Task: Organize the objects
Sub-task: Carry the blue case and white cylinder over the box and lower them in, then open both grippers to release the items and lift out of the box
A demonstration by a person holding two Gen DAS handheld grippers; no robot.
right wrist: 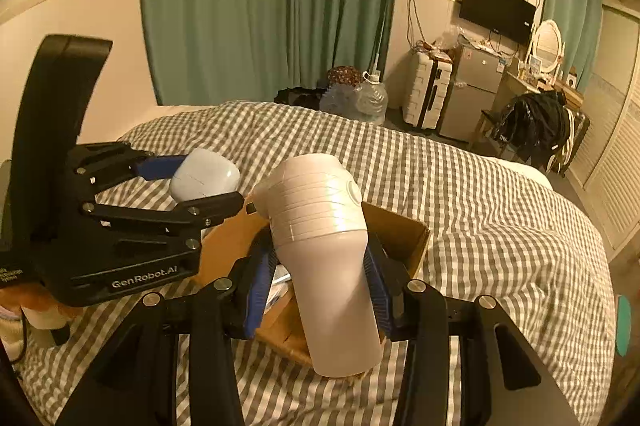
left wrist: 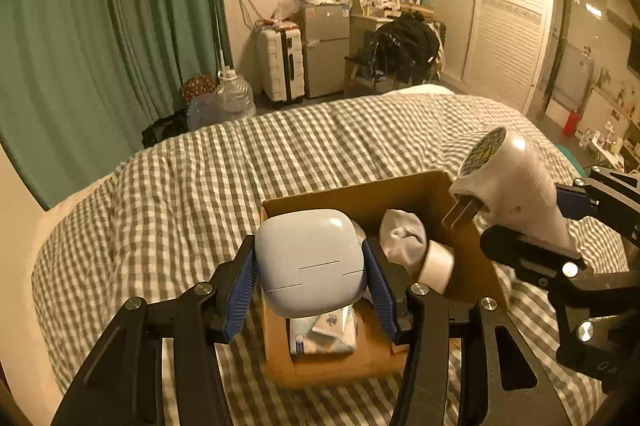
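I judge we're midway: the cardboard box (left wrist: pixel 424 193) on the bed (left wrist: pixel 200 185) already holds a sock roll (left wrist: pixel 402 236), while my left tool (left wrist: pixel 310 266) grips the earbud case (left wrist: pixel 310 260) and my right tool (right wrist: pixel 320 290) grips the white plug adapter (right wrist: pixel 324 250) above it, both unplaced.

We see the cardboard box (left wrist: pixel 460 222) on the bed (left wrist: pixel 240 165) crowded: white sock roll (left wrist: pixel 404 238) far right, tissue pack (left wrist: pixel 324 334) near. Left gripper (left wrist: pixel 310 280) with its pale blue case (left wrist: pixel 310 260) hangs over the box's left half; right gripper (right wrist: pixel 320 290) with the white plug-in device (right wrist: pixel 324 234) crowds the right rim. Checked cover lies free left and far.
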